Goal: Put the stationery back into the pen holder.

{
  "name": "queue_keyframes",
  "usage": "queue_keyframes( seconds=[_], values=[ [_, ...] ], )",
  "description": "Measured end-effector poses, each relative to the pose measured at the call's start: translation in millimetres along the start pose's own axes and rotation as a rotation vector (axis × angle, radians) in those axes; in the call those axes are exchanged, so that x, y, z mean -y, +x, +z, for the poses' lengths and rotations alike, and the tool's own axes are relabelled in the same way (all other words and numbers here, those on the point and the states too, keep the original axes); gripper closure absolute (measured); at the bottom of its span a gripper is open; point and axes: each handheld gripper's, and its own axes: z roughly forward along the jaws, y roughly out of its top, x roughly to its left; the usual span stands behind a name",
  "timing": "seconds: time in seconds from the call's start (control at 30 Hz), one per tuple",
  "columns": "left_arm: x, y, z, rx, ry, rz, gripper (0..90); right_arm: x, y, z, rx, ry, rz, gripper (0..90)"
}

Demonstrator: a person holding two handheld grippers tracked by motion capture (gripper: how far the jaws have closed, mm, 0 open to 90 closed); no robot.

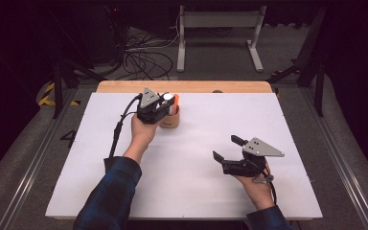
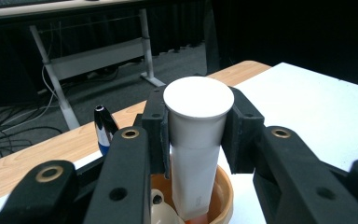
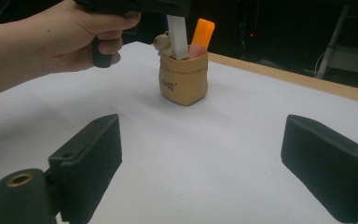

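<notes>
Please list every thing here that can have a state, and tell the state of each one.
White tube: upright, lower end inside the holder, gripped near its top.
Orange marker: capped, standing in the holder.
Tan holder: upright on the white board, apart from the right gripper.
Left gripper: fingers shut on the white tube.
Right gripper: fingers wide open, nothing between them.
</notes>
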Motion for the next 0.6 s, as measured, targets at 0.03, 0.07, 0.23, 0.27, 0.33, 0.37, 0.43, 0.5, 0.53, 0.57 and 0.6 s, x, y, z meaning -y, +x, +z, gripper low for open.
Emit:
queue_keyframes(
  seconds=[0.03, 0.07, 0.23, 0.27, 0.33, 0.37, 0.43, 0.5, 0.53, 0.57, 0.6],
  values=[
    [0.2, 0.3, 0.3, 0.000, 0.001, 0.001, 66.6, 0.0, 0.0, -0.2, 0.001, 0.001, 0.002, 13.0],
    [0.8, -0.1, 1.0, 0.000, 0.000, -0.004, 66.6, 0.0, -0.1, -0.2, 0.001, 0.001, 0.002, 13.0],
    [2.3, -0.9, 3.7, 0.000, 0.004, 0.002, 66.7, 0.1, -0.2, 0.1, -0.001, 0.002, 0.001, 13.0],
    [2.6, -1.1, 4.1, 0.000, 0.009, 0.003, 66.6, 0.1, -0.2, 0.1, -0.001, 0.002, 0.001, 13.0],
    [3.7, -1.9, 5.2, 0.000, 0.015, 0.008, 66.7, 0.1, -0.2, 0.1, -0.001, 0.002, 0.001, 13.0],
    [4.2, -2.5, 5.7, 0.001, 0.019, 0.008, 66.7, 0.1, -0.2, 0.2, -0.002, 0.003, 0.001, 13.0],
    [4.6, -2.9, 6.2, 0.002, 0.024, 0.013, 66.7, 0.2, -0.2, 0.3, -0.002, 0.004, 0.003, 13.0],
    [5.1, -2.4, 7.1, -0.004, 0.023, 0.021, 66.7, 0.2, -0.2, 0.5, -0.003, 0.005, 0.002, 13.0],
    [5.8, -3.0, 7.5, 0.001, 0.028, 0.016, 66.7, 0.3, -0.2, 0.6, -0.003, 0.005, 0.003, 13.0],
    [6.6, -3.4, 8.2, 0.002, 0.032, 0.018, 66.7, 0.4, -0.3, 0.7, -0.004, 0.006, 0.003, 13.0],
    [7.3, -3.8, 8.7, 0.002, 0.036, 0.021, 66.7, 0.4, -0.3, 0.8, -0.004, 0.006, 0.004, 13.0]
  ],
)
